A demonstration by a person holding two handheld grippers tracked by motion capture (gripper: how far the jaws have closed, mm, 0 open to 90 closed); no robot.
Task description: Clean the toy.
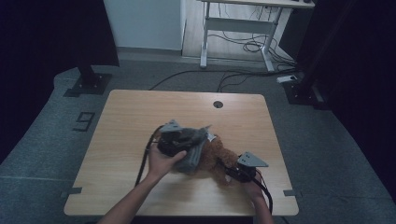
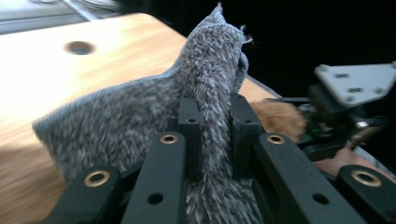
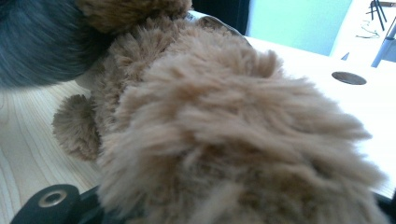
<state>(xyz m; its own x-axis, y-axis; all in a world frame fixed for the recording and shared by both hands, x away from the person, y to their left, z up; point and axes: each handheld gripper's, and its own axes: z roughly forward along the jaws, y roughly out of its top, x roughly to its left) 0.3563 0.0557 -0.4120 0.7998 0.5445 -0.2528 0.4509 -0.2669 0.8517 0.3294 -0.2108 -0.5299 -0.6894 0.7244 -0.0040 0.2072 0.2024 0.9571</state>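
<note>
The only writing I could read was a big dark "9" [image 1: 83, 121] marked on the grey floor, off the table's [image 1: 140, 116] edge at about nine o'clock. The toy carried a small white tag, too small to read.

My left gripper [image 2: 212, 116] was pinching a fold of one grey cloth [image 2: 140, 116]; its two black jaws were pressed tight against the shaggy pile from both sides, and the cloth stood up in a peak above them. The fabric looked like a coarse, fuzzy fleece with a frayed edge at the top. In the high view that gripper [image 1: 173, 140] sat near the table's middle, with the cloth [image 1: 192, 150] draped toward four o'clock from it.

One brown plush toy [image 3: 210, 130] lay just beside the cloth, touching it, with long soft curly fur and a small round nub at nine o'clock in the right gripper view. In the high view the toy [image 1: 218, 156] lay at the centre-right. My right gripper [image 1: 236, 173] was at the toy's four o'clock end, and the fur bulged over its jaws, so I cannot tell whether they clamped it.

The table was one pale wood-grain board with rounded corners and a single round cable hole [image 1: 218, 104] at twelve o'clock.
</note>
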